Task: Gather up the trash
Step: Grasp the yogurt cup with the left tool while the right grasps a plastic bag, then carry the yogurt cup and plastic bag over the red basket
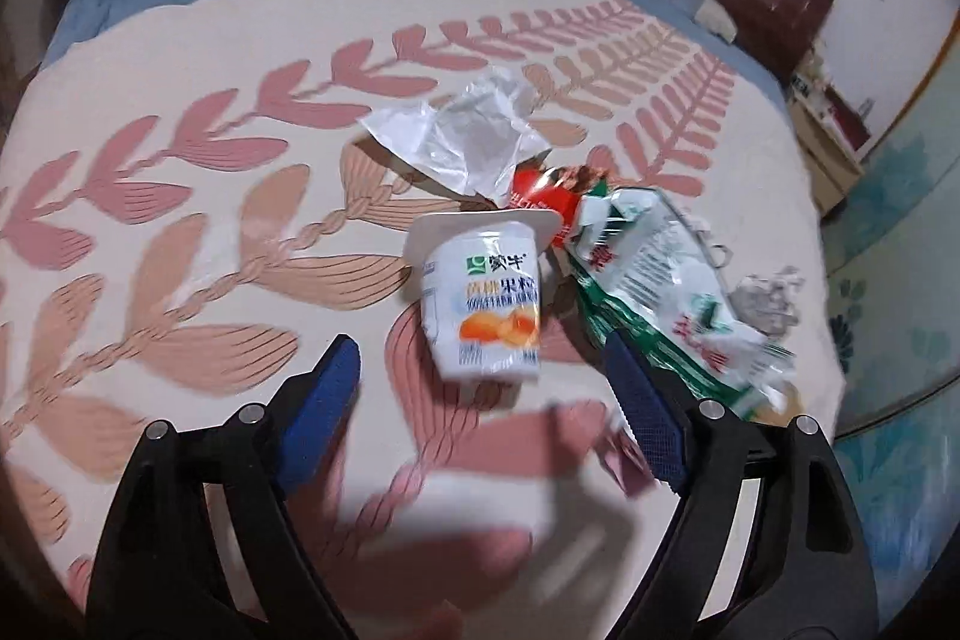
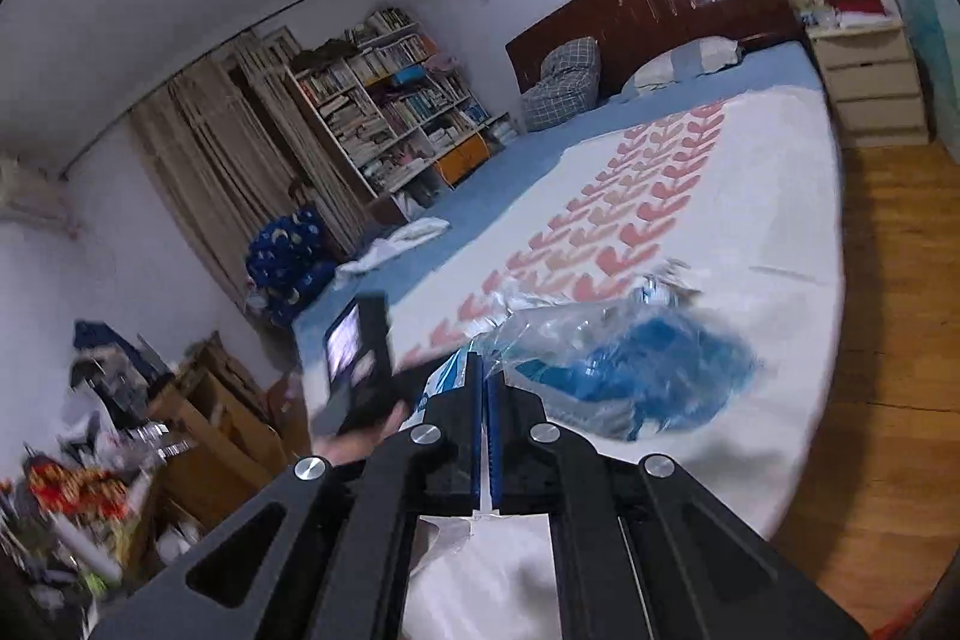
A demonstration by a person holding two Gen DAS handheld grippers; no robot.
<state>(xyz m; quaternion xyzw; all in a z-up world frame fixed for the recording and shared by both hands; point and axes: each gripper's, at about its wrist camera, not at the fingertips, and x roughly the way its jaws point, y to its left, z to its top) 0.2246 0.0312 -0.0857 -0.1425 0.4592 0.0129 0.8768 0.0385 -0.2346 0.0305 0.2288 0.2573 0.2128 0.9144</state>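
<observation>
In the left wrist view, my left gripper [image 1: 483,382] is open just above the bed, its blue pads either side of a white yogurt cup [image 1: 480,292] lying on its side. Beside the cup lie a green and white snack wrapper [image 1: 666,292], a red wrapper [image 1: 540,199], a clear crumpled plastic sheet [image 1: 462,136] and a grey crumpled scrap [image 1: 768,301]. In the right wrist view, my right gripper [image 2: 486,382] is shut on the edge of a clear and blue plastic bag [image 2: 624,364], held over the bed.
The bed has a cream blanket with a pink leaf pattern [image 1: 180,220] over a blue sheet [image 2: 510,172]. A dark headboard [image 2: 660,4], pillows, a bookshelf [image 2: 390,94], a nightstand [image 2: 870,82], cluttered boxes [image 2: 198,418] and wooden floor [image 2: 888,340] surround it.
</observation>
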